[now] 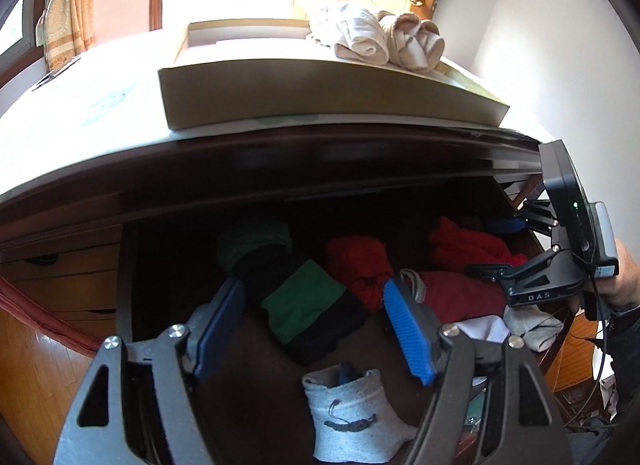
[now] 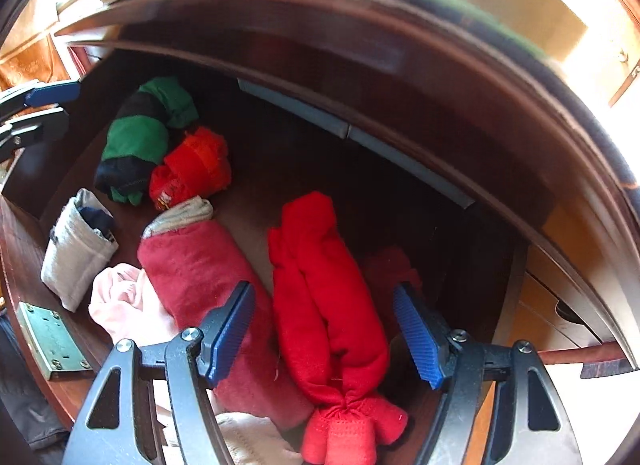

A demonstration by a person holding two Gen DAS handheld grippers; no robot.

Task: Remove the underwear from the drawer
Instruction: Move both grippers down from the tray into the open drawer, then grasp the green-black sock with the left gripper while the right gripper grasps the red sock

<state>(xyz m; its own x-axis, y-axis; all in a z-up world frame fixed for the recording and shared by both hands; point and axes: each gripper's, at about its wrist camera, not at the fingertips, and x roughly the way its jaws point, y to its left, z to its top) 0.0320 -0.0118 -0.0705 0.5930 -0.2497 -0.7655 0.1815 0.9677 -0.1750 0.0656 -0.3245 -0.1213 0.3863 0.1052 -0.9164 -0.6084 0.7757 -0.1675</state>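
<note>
Right gripper (image 2: pixel 324 329) is hovering spread over the bright red rolled underwear (image 2: pixel 324 297) lying in the open drawer (image 2: pixel 24 249); left gripper (image 1: pixel 316 329) is hanging spread, holding nothing.

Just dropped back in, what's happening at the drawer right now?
A person holds tongs in each hand over the open drawer of rolled clothes. The right tongs hang open above a bright red roll, not gripping it. The left tongs are open too, over the green-and-black bundle, holding nothing. Beige rolls already sit in a cardboard tray on top of the dresser.
</note>
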